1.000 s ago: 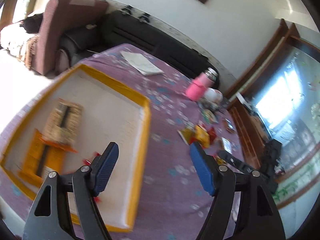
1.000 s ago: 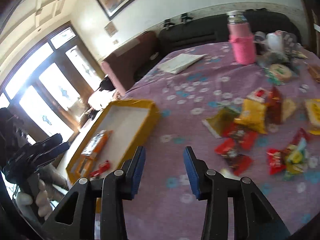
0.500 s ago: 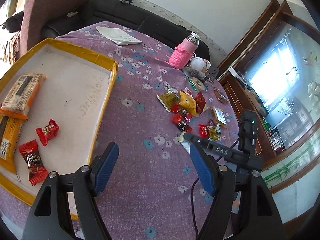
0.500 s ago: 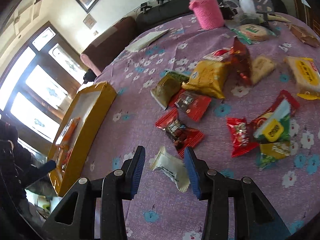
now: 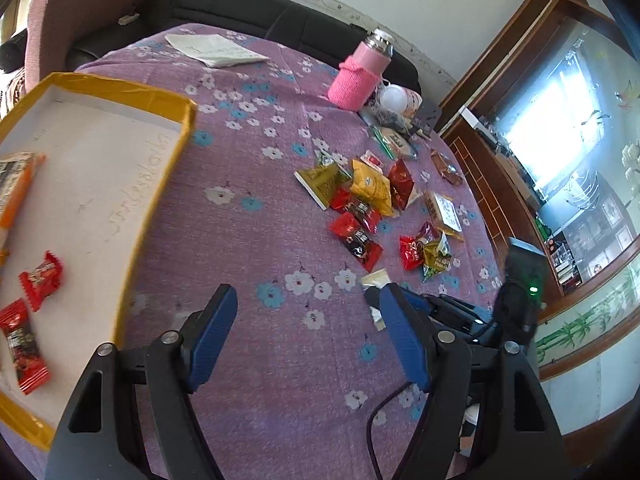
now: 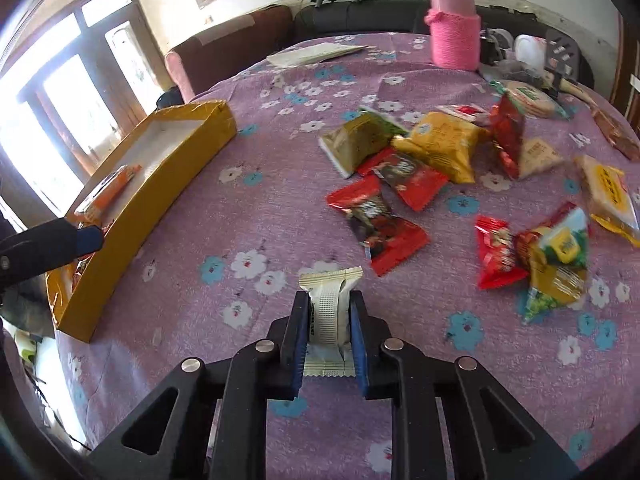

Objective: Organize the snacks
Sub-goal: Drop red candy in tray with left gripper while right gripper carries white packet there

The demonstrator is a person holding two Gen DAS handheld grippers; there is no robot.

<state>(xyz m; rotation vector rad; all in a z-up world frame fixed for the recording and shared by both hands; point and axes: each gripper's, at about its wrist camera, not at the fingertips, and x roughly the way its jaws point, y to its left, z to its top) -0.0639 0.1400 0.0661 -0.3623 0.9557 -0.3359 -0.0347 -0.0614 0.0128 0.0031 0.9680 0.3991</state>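
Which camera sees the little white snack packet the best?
The right wrist view: the white snack packet sits close and whole between the closing right tongs. The left wrist view shows only a small white piece of it, partly hidden behind the left tongs' fingers.

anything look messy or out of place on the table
Yes: most snack packets lie in a loose, overlapping heap on the purple cloth, outside the yellow tray, which holds only a few. The right gripper is closing on a white packet.
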